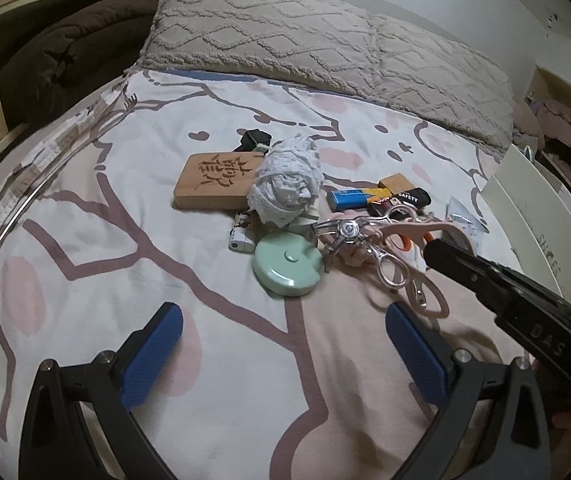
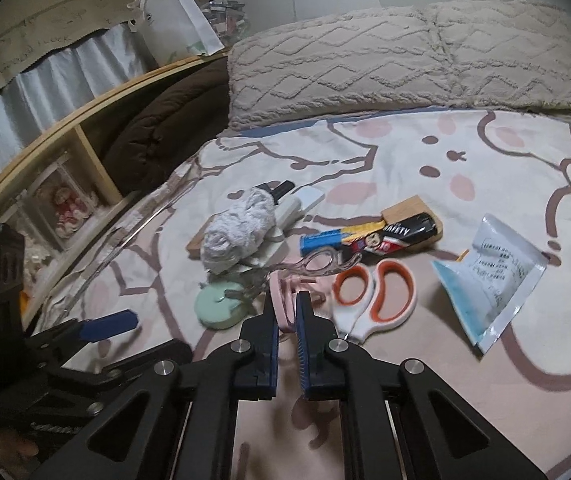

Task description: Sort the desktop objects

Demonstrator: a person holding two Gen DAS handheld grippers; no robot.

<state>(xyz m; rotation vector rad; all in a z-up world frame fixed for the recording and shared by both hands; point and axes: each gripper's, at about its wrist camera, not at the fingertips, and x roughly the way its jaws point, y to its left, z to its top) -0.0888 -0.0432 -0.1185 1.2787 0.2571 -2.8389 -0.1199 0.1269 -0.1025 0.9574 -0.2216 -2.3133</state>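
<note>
Pink curler (image 2: 285,292) pinched thin between clenched right claw (image 2: 287,312) pads, at pile's near edge – metal curler (image 2: 317,262) lies tangled just beyond, scissors (image 2: 373,300) touching right. Lifting may drag both. Left claw (image 1: 285,344) released, empty.

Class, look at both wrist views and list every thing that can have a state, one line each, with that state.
left tool: open, nothing between its pads.
right tool: shut on the pink handle.
pink handle: gripped; which pink item it belongs to cannot be told.
scissors: blades hidden, open or closed cannot be told.
green tape measure: flat on the bedspread.
white packet: crumpled, lying flat.
</note>
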